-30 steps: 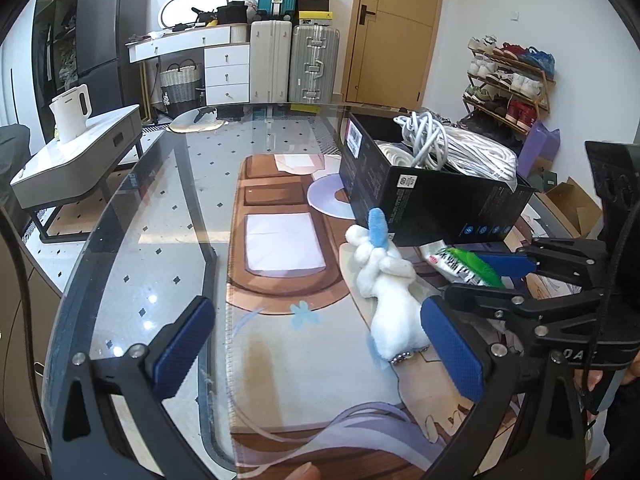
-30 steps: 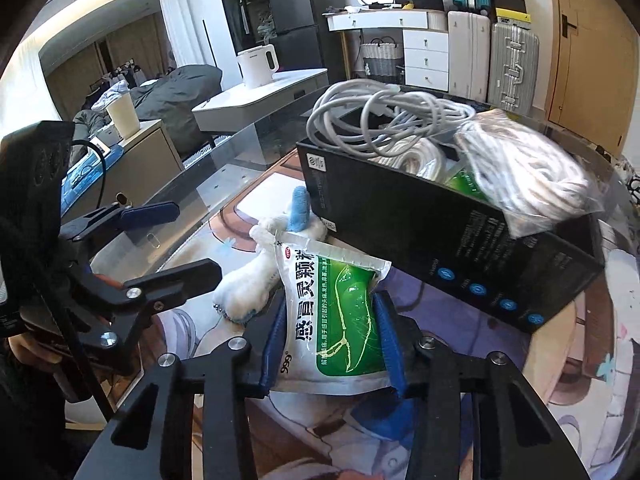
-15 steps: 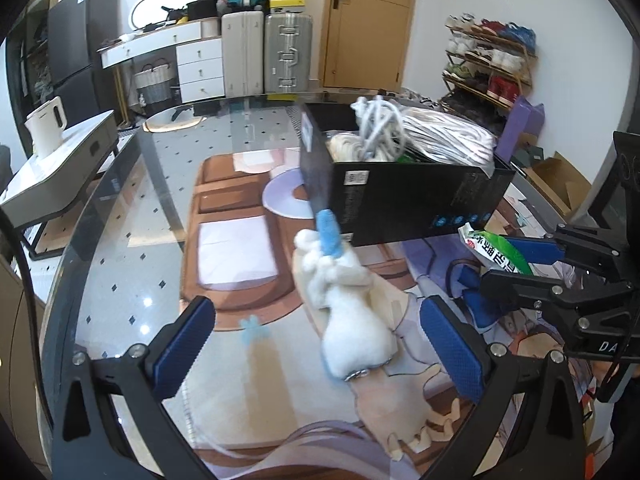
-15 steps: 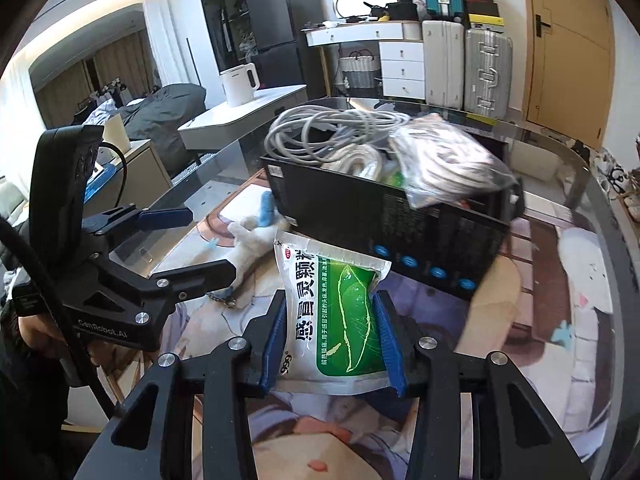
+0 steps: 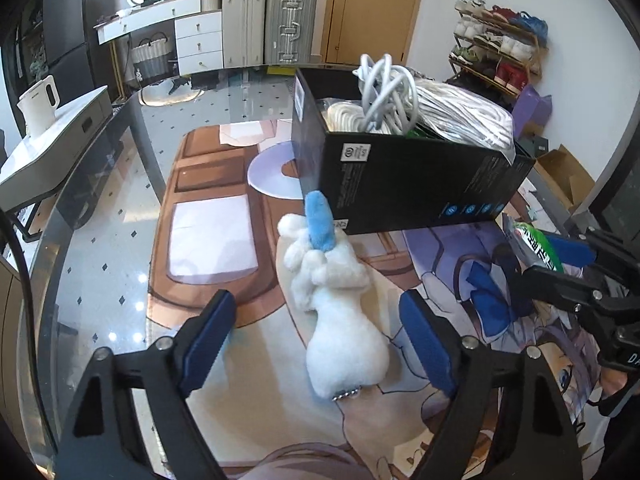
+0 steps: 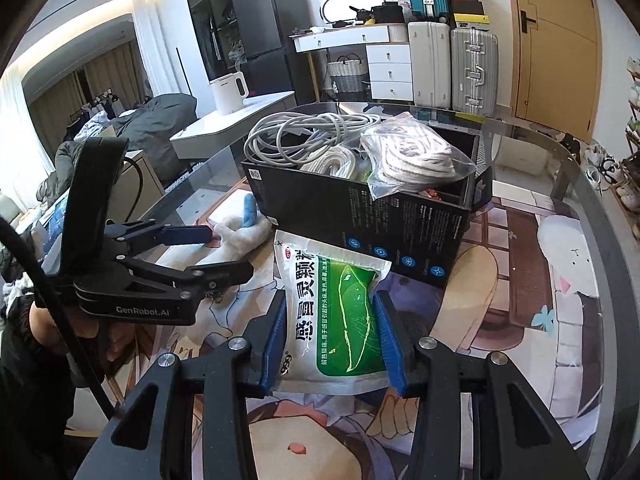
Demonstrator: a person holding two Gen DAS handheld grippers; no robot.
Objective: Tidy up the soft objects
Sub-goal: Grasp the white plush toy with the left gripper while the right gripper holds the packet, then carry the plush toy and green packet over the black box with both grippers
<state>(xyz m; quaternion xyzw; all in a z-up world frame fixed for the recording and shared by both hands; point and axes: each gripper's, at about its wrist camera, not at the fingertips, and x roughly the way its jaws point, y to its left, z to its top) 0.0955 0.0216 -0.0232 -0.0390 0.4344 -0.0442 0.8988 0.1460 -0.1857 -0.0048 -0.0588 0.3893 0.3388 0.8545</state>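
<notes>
Left gripper (image 5: 316,344) closing around plush toy (image 5: 340,316) beside cable-filled black box (image 5: 400,184).

White plush toy (image 5: 340,312) with blue tuft, lying flat on printed mat, tuft end at 12 o'clock touching black box (image 5: 404,184). Green-and-white sachet (image 6: 336,312) upright, lifted, at box's 6 o'clock face.
</notes>
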